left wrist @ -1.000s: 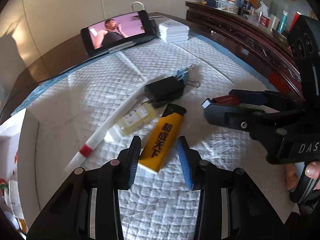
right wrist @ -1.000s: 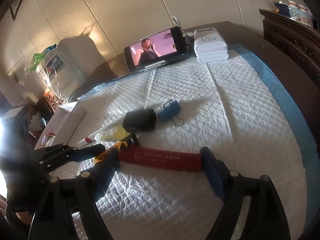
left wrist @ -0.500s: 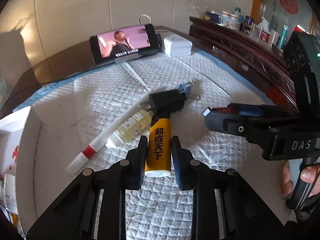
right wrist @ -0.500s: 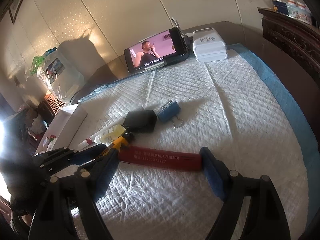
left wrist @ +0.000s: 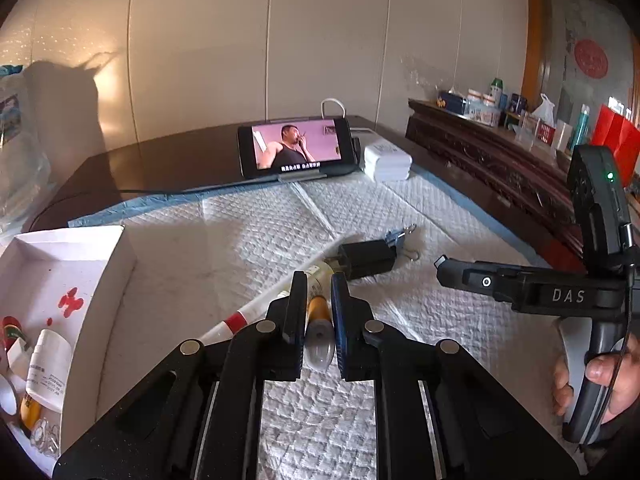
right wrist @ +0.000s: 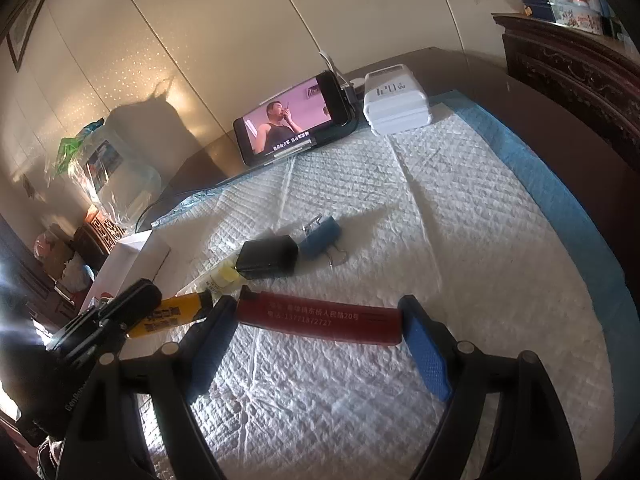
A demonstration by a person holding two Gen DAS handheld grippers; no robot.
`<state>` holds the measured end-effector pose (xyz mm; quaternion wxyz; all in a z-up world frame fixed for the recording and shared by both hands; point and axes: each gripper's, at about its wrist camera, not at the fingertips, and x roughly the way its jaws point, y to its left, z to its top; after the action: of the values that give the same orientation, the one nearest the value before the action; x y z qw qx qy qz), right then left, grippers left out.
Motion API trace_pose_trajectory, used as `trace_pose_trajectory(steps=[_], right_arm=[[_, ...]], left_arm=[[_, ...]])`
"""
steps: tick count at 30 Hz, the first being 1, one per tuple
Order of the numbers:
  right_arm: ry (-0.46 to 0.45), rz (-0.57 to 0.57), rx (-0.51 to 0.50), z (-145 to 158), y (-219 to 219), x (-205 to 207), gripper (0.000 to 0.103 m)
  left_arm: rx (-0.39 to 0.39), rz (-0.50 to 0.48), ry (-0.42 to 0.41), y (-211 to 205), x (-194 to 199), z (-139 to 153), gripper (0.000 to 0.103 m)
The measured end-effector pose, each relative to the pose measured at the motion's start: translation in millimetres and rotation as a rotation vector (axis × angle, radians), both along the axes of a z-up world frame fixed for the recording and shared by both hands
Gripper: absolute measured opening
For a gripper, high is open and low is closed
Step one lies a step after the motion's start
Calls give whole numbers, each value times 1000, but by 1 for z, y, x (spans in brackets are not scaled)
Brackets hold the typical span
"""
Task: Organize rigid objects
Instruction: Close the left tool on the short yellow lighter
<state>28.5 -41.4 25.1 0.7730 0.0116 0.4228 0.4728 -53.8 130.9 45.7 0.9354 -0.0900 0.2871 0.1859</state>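
Between right tool (right wrist: 316, 344) fingers — red lighter (right wrist: 320, 318), hidden from left view.

Charger (right wrist: 267, 257) between clip (right wrist: 320, 232) and bottle (right wrist: 224, 276); box (left wrist: 60, 304) left of pad (left wrist: 400, 312); phone (left wrist: 295, 148) behind.

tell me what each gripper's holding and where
Left gripper: yellow lighter, clamped across its bottom half. Right gripper: red lighter, pinched end to end.

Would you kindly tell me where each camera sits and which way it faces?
Left wrist: on the left claw, facing the phone; it grips the yellow lighter; right claw, hand visible.
Right wrist: on the right claw, same heading; it spans the red lighter.
Shared: phone, black charger.
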Motion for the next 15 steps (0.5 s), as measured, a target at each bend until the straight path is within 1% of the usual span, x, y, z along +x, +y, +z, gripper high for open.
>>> trace_pose_trajectory(steps=[7,11,14,15], right_arm=[[-6,1,9,1,-1,0,82],[-60,-4,33,9,-5,-7,82],[-109,-8,43,15,-6,-14,82],[-122,-8,45,16,-6,-16,82]], left_arm=[[-14,12,-63,4,-10,4,11],[-9,24,-93,4,-16,7,11],[25,27,-111,-2,-19,10,11],[36,27,-117,-4,-20,10,8]])
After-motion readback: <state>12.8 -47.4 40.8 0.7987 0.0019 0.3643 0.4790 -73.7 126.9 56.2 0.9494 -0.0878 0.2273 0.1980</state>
